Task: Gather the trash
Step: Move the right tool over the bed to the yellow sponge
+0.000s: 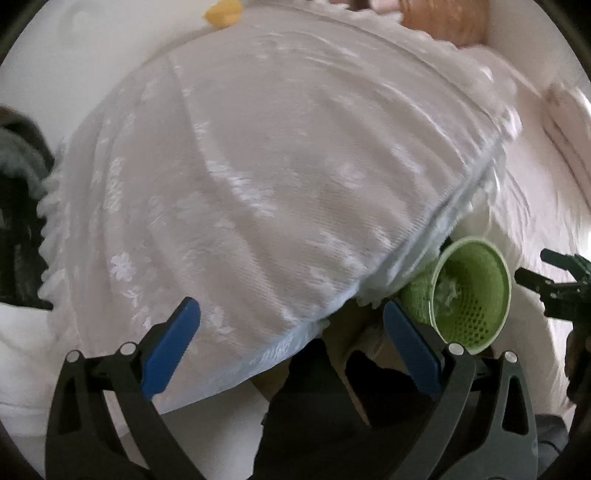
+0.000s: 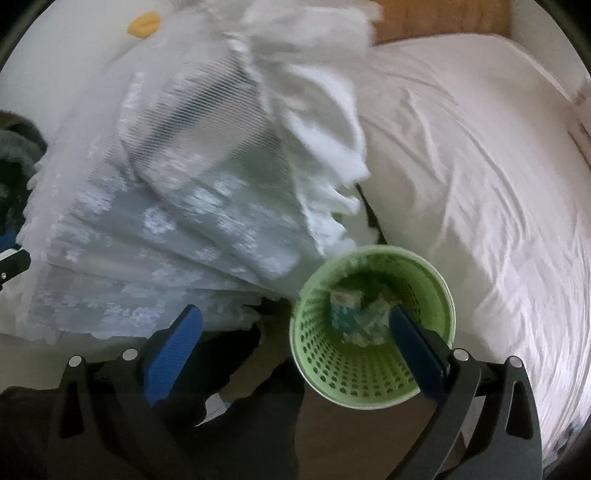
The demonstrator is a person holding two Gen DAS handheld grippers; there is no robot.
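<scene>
Right wrist view: our right gripper point(image 2: 295, 347) hangs with its blue pads spread wide, gripping nothing, just above the green perforated bin point(image 2: 373, 325). Crumpled trash point(image 2: 354, 317) lies at the bin's bottom. Our left gripper point(image 1: 291, 339) gapes too, empty, over a white lace cloth point(image 1: 277, 177); the bin stands beside its right finger.

A white lace cloth point(image 1: 280, 177) with a flower pattern and fringed edge drapes over a surface, blurred. A rumpled white sheet point(image 2: 480, 177) lies beside it. A small yellow object point(image 2: 144, 23), possibly a toy, sits at the far edge. Wood point(image 2: 443, 18) shows beyond.
</scene>
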